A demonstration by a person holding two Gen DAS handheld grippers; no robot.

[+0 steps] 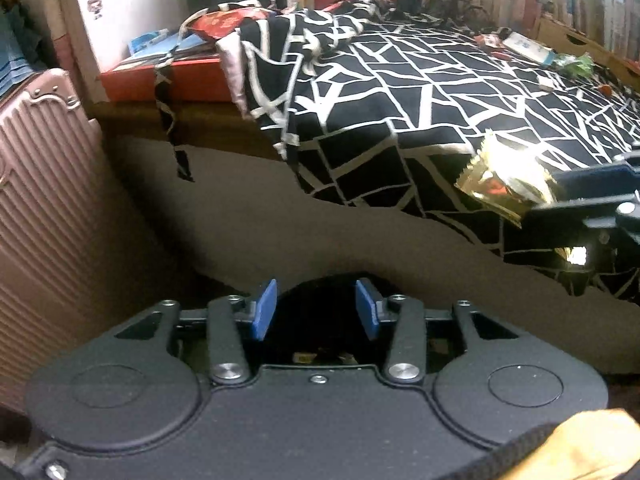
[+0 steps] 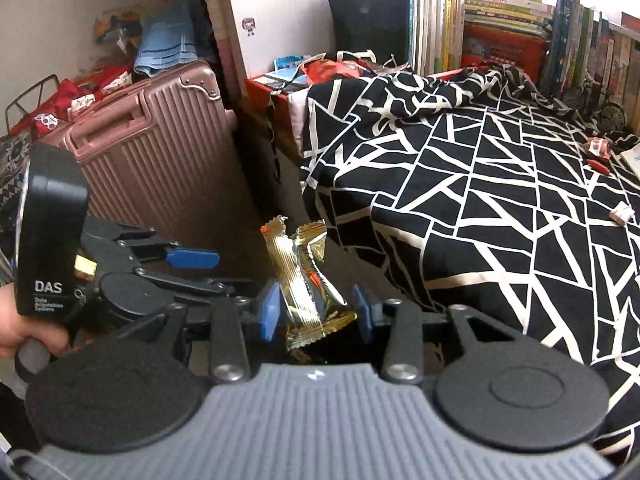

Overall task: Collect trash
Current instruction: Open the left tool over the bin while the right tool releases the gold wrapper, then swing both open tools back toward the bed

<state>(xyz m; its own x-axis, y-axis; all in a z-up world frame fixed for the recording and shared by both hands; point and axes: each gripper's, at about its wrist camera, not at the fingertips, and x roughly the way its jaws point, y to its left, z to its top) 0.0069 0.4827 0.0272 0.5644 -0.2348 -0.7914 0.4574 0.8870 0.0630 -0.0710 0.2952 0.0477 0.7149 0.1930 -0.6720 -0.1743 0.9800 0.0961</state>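
Right-wrist view: my right tongs (image 2: 316, 312) pinch the crinkled gold foil snack wrapper (image 2: 308, 280) over a dark bin opening, left tongs (image 1: 316, 309) spread empty; I'd lower before releasing.

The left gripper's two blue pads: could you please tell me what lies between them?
Nothing is held there: in the left wrist view the left gripper shows only a dark opening between its pads.

Dim, soft blur; fisheye-bent edges; wrapper (image 1: 506, 178) glare.
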